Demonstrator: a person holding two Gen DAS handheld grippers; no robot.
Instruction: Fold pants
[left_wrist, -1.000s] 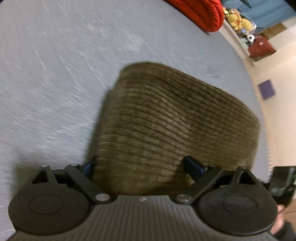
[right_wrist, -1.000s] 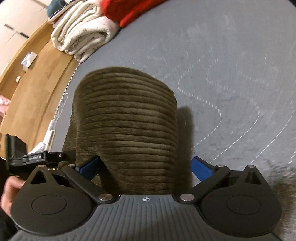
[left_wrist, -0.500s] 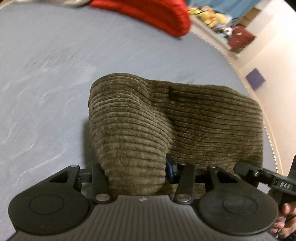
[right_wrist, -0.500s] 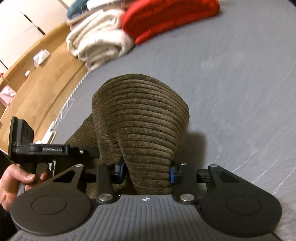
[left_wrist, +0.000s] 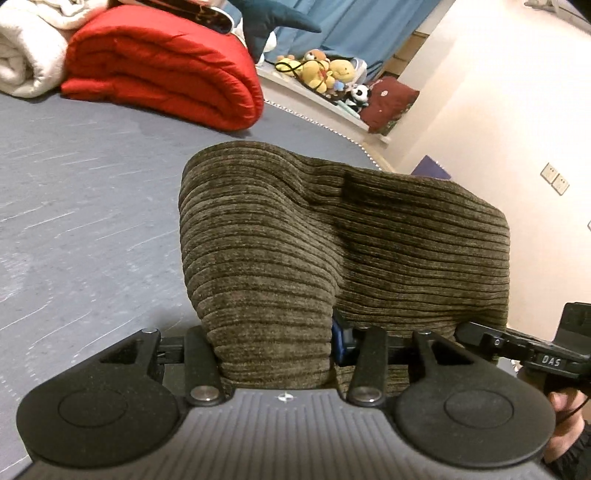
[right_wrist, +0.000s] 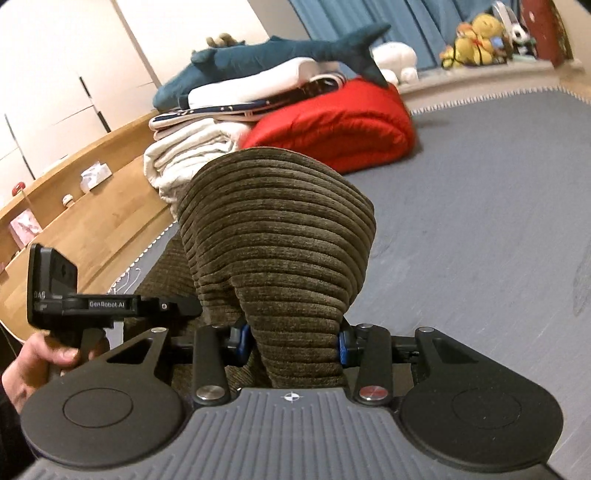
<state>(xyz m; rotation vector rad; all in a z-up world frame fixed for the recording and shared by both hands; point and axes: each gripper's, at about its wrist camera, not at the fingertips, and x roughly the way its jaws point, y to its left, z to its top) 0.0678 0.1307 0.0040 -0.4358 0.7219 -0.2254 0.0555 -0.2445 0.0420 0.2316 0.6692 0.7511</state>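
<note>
Both claws, since clamped on raised pants; labels read "GenRobot.AI", "DAS".

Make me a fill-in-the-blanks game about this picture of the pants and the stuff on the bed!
1. Both the left gripper and the right gripper are pinching the brown ____.
2. The rolled-up blanket behind the pants is ____.
3. The blue toy lying on top of the folded pile is a ____.

Missing words: pants; red; shark
</note>
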